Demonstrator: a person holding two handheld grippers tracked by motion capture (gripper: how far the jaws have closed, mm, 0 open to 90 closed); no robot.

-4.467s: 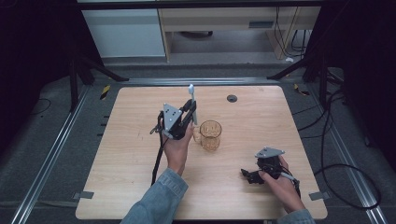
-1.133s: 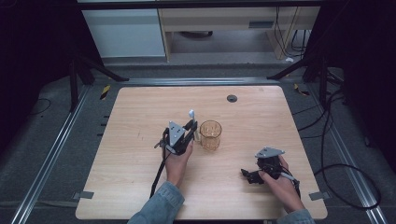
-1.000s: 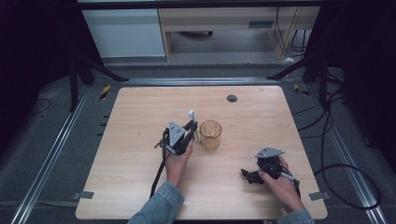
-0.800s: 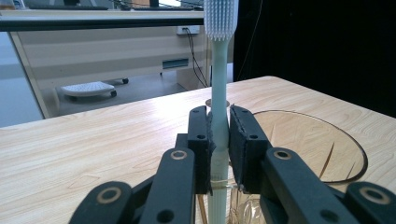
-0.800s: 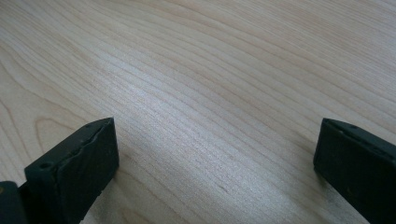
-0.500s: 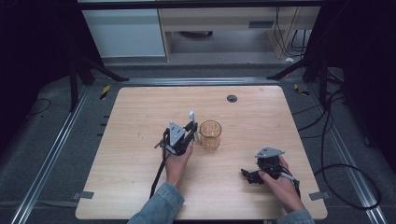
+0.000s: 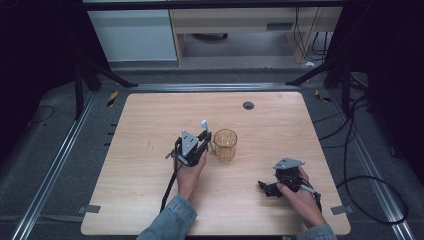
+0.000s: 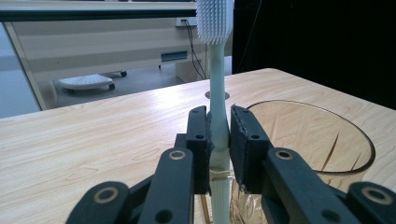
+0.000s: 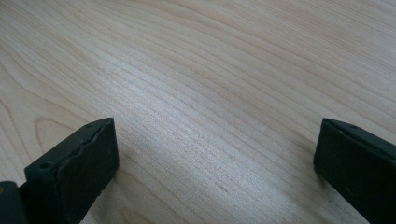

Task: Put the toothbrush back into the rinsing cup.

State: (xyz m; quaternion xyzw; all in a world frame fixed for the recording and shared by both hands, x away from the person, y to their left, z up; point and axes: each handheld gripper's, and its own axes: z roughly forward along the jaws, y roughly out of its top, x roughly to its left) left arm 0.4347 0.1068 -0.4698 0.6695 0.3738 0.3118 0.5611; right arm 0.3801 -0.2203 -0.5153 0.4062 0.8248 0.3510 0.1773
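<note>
Pale-green brush (image 8: 218,93) — between left claw (image 8: 218,149) pads

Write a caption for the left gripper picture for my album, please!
Left gripper clamps a pale green silicone toothbrush upright beside a clear amber glass cup on a light wooden table.

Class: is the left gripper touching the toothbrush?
Touching. The left gripper view shows the left gripper with both jaws pressed against the toothbrush handle.

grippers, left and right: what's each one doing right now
Left gripper: closed on the toothbrush, held upright beside the glass cup.
Right gripper: open, empty, over the table.
</note>
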